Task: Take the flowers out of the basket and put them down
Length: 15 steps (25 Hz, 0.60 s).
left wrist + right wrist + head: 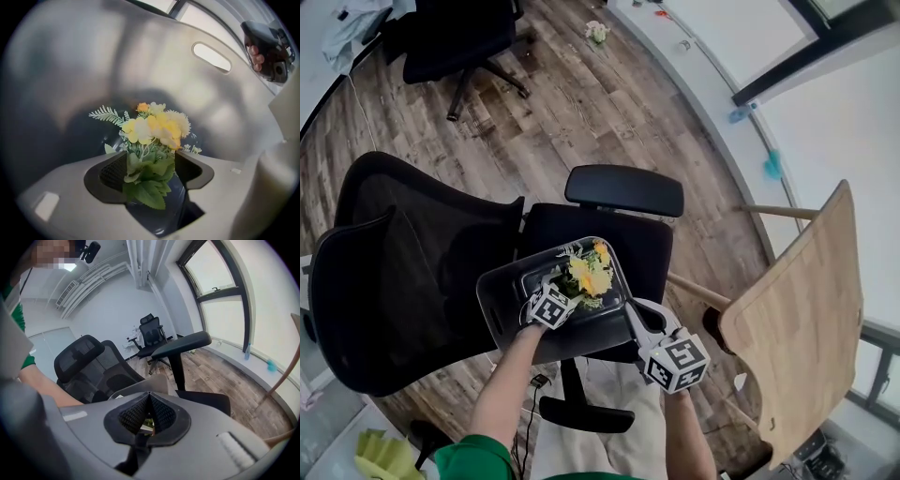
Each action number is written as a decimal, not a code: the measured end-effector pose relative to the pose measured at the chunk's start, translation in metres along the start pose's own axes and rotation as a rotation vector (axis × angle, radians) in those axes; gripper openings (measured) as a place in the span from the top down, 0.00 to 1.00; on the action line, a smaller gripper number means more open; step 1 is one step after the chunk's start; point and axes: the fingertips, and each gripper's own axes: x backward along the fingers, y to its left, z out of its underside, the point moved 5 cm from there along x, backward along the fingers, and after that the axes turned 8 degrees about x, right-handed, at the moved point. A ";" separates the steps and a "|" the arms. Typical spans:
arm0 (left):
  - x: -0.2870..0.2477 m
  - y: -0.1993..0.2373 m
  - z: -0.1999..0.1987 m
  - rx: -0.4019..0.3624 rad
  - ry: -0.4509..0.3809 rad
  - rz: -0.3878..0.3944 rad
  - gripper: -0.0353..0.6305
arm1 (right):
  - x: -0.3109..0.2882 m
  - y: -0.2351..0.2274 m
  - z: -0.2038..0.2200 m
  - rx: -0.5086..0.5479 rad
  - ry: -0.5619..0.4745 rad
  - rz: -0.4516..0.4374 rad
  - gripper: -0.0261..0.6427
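Head view: flowers (stems hidden)

This is an office. Black mesh swivel chairs stand on wood-plank flooring. Tall windows line one wall, with exposed pipes overhead.

A small bunch of flowers, with yellow, white and orange blooms over green leaves and a pale fern sprig, is seen lying inside the basket at the centre of the head view. The basket is grey with rounded corners and a slot handle. It is set on a black chair seat.
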 end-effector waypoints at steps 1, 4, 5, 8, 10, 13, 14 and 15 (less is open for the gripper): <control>-0.005 0.001 0.000 -0.002 0.004 -0.002 0.44 | 0.000 -0.002 0.000 0.006 0.004 -0.004 0.95; -0.016 0.005 -0.002 -0.004 0.010 -0.007 0.44 | 0.000 -0.007 -0.003 0.021 0.012 -0.016 0.95; -0.020 0.005 -0.001 0.000 0.016 -0.008 0.44 | 0.000 -0.008 -0.003 0.025 0.016 -0.018 0.95; -0.033 0.007 0.004 0.016 0.036 -0.010 0.46 | -0.002 -0.014 -0.003 0.033 0.025 -0.023 0.95; -0.039 0.007 0.005 0.025 0.041 -0.014 0.47 | -0.002 -0.018 -0.002 0.035 0.028 -0.025 0.95; -0.046 0.010 0.005 0.044 0.041 -0.024 0.49 | -0.004 -0.023 -0.002 0.035 0.028 -0.026 0.95; -0.049 0.011 0.006 0.046 0.038 -0.029 0.49 | -0.004 -0.023 -0.002 0.034 0.028 -0.026 0.95; -0.051 0.012 0.008 0.048 0.035 -0.034 0.49 | -0.005 -0.024 -0.001 0.032 0.028 -0.027 0.95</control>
